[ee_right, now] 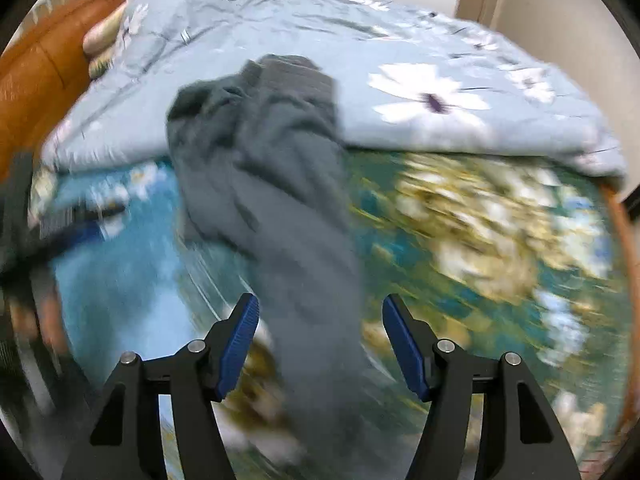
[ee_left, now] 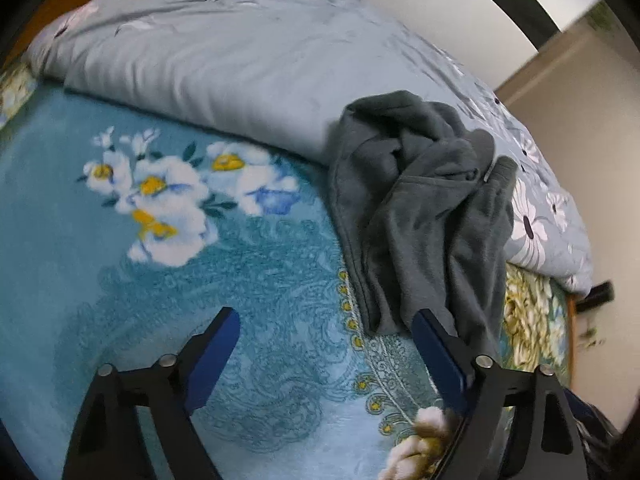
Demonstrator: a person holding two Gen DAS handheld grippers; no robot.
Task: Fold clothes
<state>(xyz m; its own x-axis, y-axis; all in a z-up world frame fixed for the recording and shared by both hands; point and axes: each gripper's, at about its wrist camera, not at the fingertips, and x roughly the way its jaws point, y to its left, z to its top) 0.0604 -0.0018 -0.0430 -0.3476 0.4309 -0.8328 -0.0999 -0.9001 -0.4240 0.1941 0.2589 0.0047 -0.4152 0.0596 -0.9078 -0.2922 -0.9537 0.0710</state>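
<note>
One dark grey fleece garment [ee_left: 424, 216], crumpled, lies on the teal floral blanket [ee_left: 200, 280] against the folded pale-blue quilt's [ee_left: 224, 64] near edge, probably dropped there awaiting spreading. Left gripper [ee_left: 324, 328]: jaws apart, empty, beside its lower end. Right gripper [ee_right: 320, 316]: jaws apart, straddling the garment's near end, likely lining up a grasp; view blurred.

Left gripper [ee_left: 324, 330] and right gripper [ee_right: 320, 316], black angular frames, blue ribbed fingers [ee_right: 240, 344], silver pivot screws

Both wrist views low over bed [ee_left: 260, 280].
</note>
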